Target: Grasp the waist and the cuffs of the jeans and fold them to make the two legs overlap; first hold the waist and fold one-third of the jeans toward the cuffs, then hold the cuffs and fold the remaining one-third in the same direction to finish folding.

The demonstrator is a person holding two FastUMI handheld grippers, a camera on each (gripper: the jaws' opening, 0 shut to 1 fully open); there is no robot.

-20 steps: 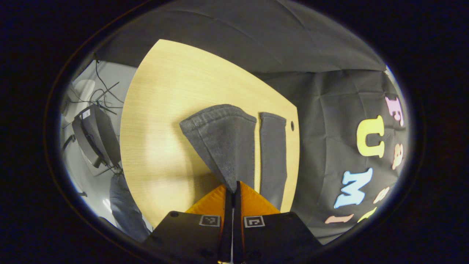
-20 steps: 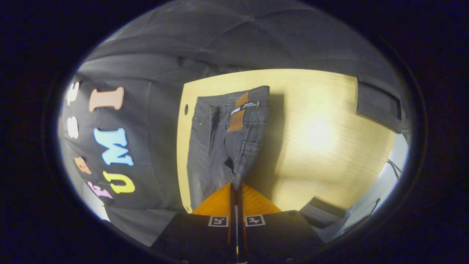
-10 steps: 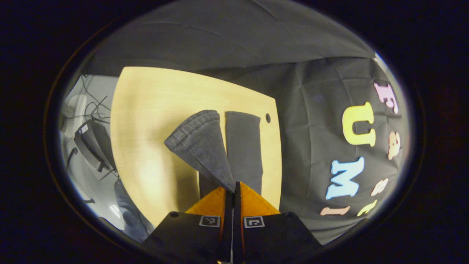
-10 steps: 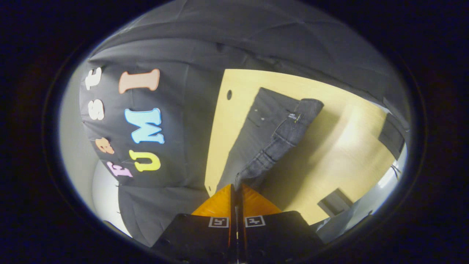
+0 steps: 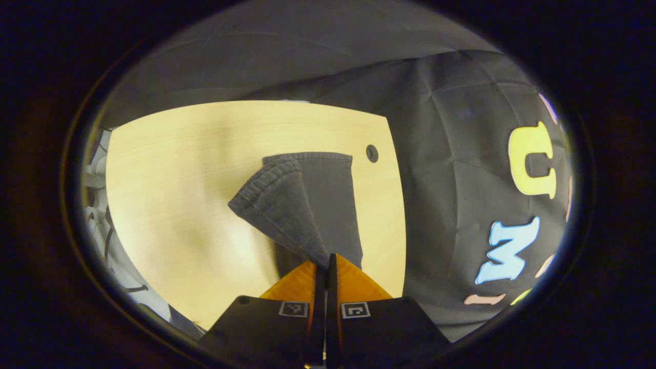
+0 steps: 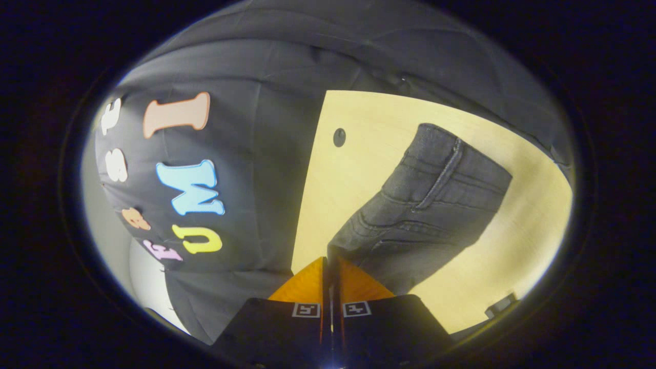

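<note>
left gripper (image 5: pixel 323 264), black wedge-shaped body, two square black-and-white markers at 6 o'clock, round screw holes; right gripper (image 6: pixel 330 261), same black body, paired square markers

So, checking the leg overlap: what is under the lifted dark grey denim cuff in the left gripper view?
Under the lifted dark grey denim cuff lies the other flat jeans leg on the light wooden table; its part beneath the cuff is covered.

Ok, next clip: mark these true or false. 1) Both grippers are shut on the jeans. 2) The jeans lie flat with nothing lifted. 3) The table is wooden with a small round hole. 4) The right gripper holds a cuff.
1) True: left gripper and right gripper each pinch the jeans.
2) False: the held cuff is raised over the other leg.
3) True: table, hole.
4) False: it grips the waist end.
</note>
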